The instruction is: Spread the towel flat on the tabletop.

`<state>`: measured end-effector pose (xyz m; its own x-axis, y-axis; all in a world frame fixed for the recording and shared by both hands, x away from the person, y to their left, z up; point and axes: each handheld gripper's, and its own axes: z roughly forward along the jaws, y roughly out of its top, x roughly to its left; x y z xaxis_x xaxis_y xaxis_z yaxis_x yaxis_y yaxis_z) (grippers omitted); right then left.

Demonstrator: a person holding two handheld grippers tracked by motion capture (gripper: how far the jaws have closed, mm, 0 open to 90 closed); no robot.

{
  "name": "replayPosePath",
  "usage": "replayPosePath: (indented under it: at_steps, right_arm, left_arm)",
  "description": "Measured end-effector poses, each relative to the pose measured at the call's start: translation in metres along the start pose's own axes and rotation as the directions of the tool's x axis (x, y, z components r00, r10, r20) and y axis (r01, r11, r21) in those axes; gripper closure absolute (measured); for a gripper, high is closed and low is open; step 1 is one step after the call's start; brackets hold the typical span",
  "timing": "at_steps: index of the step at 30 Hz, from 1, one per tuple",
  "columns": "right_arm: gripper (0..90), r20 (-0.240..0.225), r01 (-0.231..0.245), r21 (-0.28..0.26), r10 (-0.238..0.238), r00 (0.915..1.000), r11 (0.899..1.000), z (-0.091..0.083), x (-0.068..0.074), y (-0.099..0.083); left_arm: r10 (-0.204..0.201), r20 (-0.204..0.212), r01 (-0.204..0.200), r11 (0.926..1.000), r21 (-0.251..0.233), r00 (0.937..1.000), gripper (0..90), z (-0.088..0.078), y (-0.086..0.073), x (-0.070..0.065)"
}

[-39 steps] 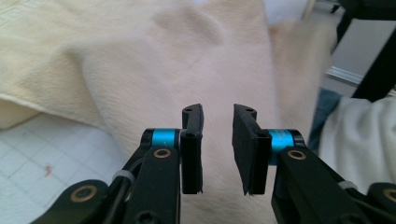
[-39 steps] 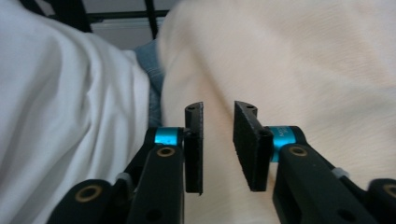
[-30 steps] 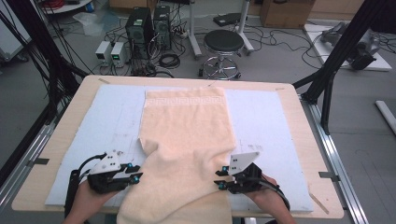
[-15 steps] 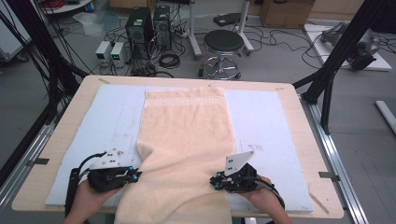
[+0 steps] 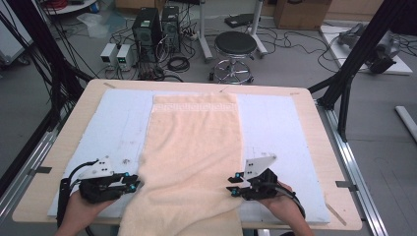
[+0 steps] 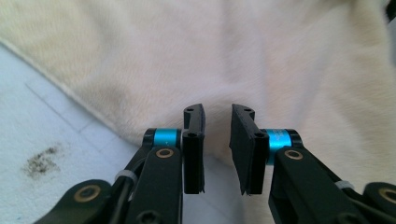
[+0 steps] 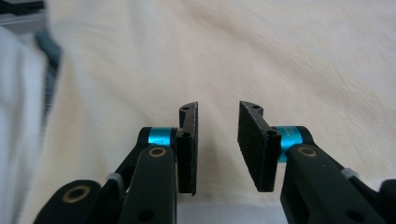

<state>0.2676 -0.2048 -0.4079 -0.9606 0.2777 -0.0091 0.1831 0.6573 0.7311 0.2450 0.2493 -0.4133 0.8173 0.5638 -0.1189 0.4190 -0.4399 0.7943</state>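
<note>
A beige towel (image 5: 194, 147) lies lengthwise down the middle of a pale blue mat (image 5: 123, 123), and its near end hangs over the table's front edge. My left gripper (image 5: 134, 185) lies low at the towel's left edge, pointing at it. In the left gripper view this gripper (image 6: 218, 109) has just been opening, with nothing pinched and the towel (image 6: 233, 56) beyond the tips. My right gripper (image 5: 232, 184) rests at the towel's right edge. In the right gripper view it (image 7: 218, 106) has also just been opening, and nothing is between its pads above the towel (image 7: 233, 51).
The mat covers most of a wooden table (image 5: 83, 108). A dark smudge (image 6: 42, 158) marks the mat near my left gripper. Beyond the table stand a round stool (image 5: 236, 44), computer towers (image 5: 147, 24) with cables, and black frame posts (image 5: 354, 69).
The raised fold at the towel's left edge has dropped, and the towel now lies flatter. Both grippers have let go of the cloth, and the left one has drawn slightly outward.
</note>
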Motion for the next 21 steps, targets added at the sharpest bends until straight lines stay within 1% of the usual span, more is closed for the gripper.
replayPosePath:
  at_steps: [1,2,3,4,5,7,8,10,11,12,13,14,15,17,19,20,21]
  right_arm:
    - [68.4,0.013,-0.034,0.008,0.034,0.9993,0.999,0.004,-0.009,-0.005]
    - [68.4,0.013,-0.034,0.008,0.034,0.9993,0.999,0.004,-0.009,-0.005]
    - [66.7,0.009,-0.054,0.016,0.054,0.9985,0.998,0.007,-0.016,-0.007]
    - [66.7,0.009,-0.054,0.016,0.054,0.9985,0.998,0.007,-0.016,-0.007]
    - [65.1,0.007,-0.064,0.029,0.063,0.998,0.998,0.01,-0.018,-0.008]
    - [63.9,0.006,-0.069,0.063,0.069,0.9976,0.996,0.016,-0.021,-0.009]
    - [63.9,0.008,-0.062,0.072,0.062,0.9981,0.995,0.019,-0.021,-0.008]
    - [65.2,0.012,-0.04,0.115,0.039,0.9992,0.993,0.028,-0.019,-0.008]
    - [66.7,0.016,-0.039,0.109,0.038,0.9992,0.993,0.028,-0.018,-0.008]
    - [68.8,0.014,-0.034,0.11,0.033,0.9994,0.993,0.028,-0.019,-0.008]
    - [71.1,0.012,-0.042,0.11,0.041,0.9991,0.993,0.028,-0.019,-0.008]
    - [75.8,0.011,-0.039,0.109,0.038,0.9992,0.993,0.028,-0.019,-0.008]
    - [82.3,0.005,-0.034,0.112,0.034,0.9994,0.993,0.028,-0.019,-0.007]
    - [85.5,0.013,-0.016,0.116,0.015,0.9998,0.993,0.028,-0.02,-0.005]
    - [86.3,0.022,-0.023,0.117,0.021,0.9995,0.993,0.027,-0.022,-0.005]
    - [86.4,0.03,-0.034,0.115,0.031,0.9991,0.993,0.026,-0.023,-0.005]
    - [86.5,0.048,-0.038,0.112,0.033,0.9983,0.993,0.024,-0.026,-0.005]
  left_arm:
    - [-0.003,0.015,0.003,0.9998,0.017,0.9999,76.6,0.006,-0.001,0.003]
    - [-0.004,0.028,0.003,0.9995,0.031,0.9996,76.6,0.01,-0.001,0.004]
    - [-0.012,0.044,0.011,0.9995,0.03,0.9989,74.6,0.014,0.0,0.004]
    - [-0.009,0.058,0.007,0.9995,0.031,0.9983,74.6,0.018,0.002,0.003]
    - [0.005,0.067,-0.007,0.9992,0.041,0.9978,72.9,0.023,0.004,0.001]
    - [0.015,0.072,-0.02,0.9977,0.065,0.9973,67.8,0.032,0.008,-0.002]
    - [0.029,0.073,-0.036,0.9956,0.087,0.9969,66.4,0.039,0.01,-0.003]
    - [0.041,0.07,-0.049,0.9918,0.118,0.9967,67.0,0.048,0.011,-0.006]
    - [0.043,0.067,-0.051,0.9908,0.125,0.9968,68.5,0.053,0.011,-0.008]
    - [0.042,0.059,-0.049,0.9923,0.114,0.9974,71.2,0.055,0.01,-0.01]
    - [0.055,0.054,-0.06,0.9922,0.109,0.997,76.5,0.055,0.009,-0.01]
    - [0.042,0.056,-0.048,0.993,0.108,0.9976,83.0,0.056,0.009,-0.01]
    - [0.039,0.057,-0.045,0.9929,0.11,0.9976,86.1,0.055,0.01,-0.01]
    - [0.052,0.035,-0.056,0.992,0.113,0.998,87.8,0.052,0.011,-0.01]
    - [0.057,0.017,-0.058,0.9936,0.097,0.9983,88.1,0.045,0.012,-0.009]
    - [0.051,0.007,-0.052,0.9953,0.082,0.9987,88.1,0.04,0.012,-0.008]
    - [0.039,-0.004,-0.038,0.9971,0.065,0.9993,88.2,0.034,0.011,-0.006]
